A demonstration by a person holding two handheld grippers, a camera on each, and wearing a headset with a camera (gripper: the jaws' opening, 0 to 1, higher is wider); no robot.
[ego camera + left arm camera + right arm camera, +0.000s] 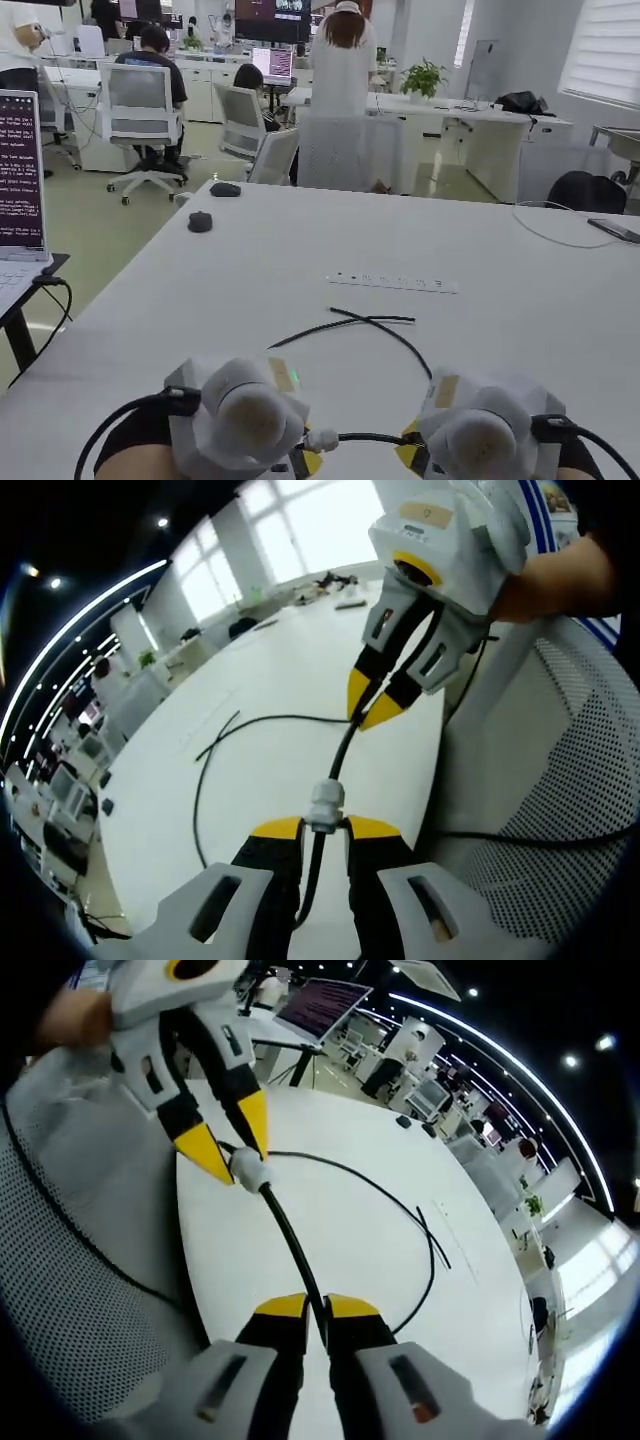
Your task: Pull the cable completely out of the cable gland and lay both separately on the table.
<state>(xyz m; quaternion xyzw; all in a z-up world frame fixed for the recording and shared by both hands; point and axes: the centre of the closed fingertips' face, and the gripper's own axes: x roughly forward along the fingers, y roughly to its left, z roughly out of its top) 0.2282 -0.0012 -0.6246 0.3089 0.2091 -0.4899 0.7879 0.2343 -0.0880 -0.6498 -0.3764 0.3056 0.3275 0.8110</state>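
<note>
The white cable gland (320, 440) hangs just above the table's near edge, and my left gripper (308, 456) is shut on it. In the left gripper view the gland (325, 805) sits between my yellow fingertips (281, 828). A black cable (372, 438) runs out of the gland to my right gripper (408, 452), which is shut on it a short way along. The right gripper view has the cable (290, 1240) pinched at my right gripper (318, 1306) and leading to the gland (248, 1168). The rest of the cable (390, 335) loops over the white table (520, 330).
A long white strip (395, 283) lies across the middle of the table. Two dark computer mice (200, 222) sit at the far left. A laptop (20, 180) stands on a side stand to the left. Office chairs and people are beyond the far edge.
</note>
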